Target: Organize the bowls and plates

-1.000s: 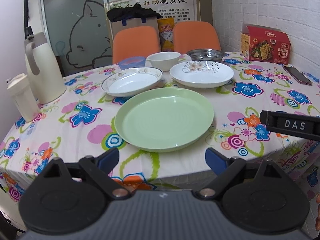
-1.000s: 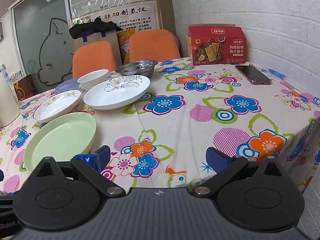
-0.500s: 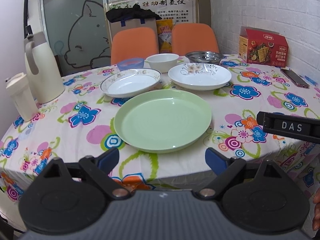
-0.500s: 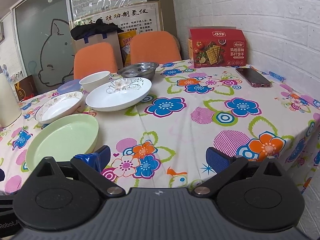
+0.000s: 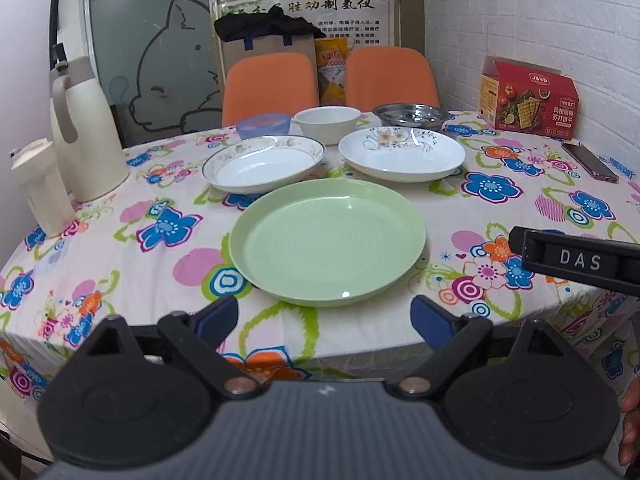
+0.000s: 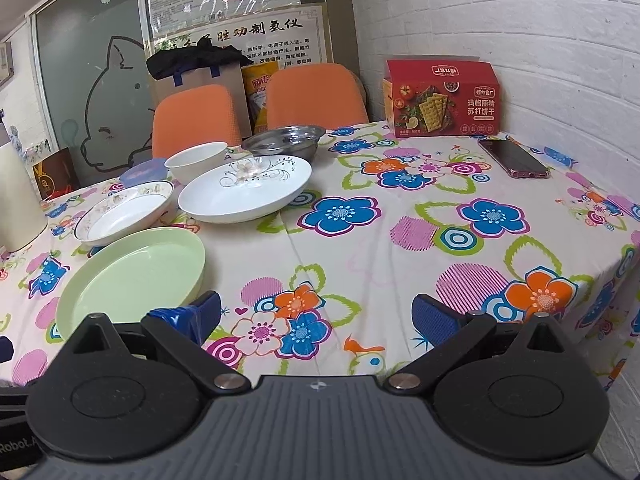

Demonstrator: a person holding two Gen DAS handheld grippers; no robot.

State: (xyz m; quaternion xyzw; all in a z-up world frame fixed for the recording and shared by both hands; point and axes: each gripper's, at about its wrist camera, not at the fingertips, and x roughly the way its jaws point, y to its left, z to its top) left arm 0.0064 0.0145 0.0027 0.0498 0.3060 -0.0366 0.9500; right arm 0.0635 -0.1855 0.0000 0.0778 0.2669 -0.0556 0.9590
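Both my grippers hover at the table edge, jaws wide and holding nothing.

My left gripper (image 5: 324, 316) faces the round pale-green plate (image 5: 327, 241); my right gripper (image 6: 316, 316) sits beside it. Beyond lie two white floral plates (image 5: 264, 163) (image 5: 402, 153), then three bowls: blue (image 5: 263, 125), white (image 5: 327, 123), steel (image 5: 411, 114).

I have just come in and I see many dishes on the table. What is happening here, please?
A person holds a two-finger gripper in each hand at the near edge of a table with a flowered cloth. The left gripper and the right gripper are both open and empty. Nothing is stacked yet: the green plate lies nearest, two white plates sit behind it, and the blue bowl, white bowl and metal bowl stand in a row at the back.
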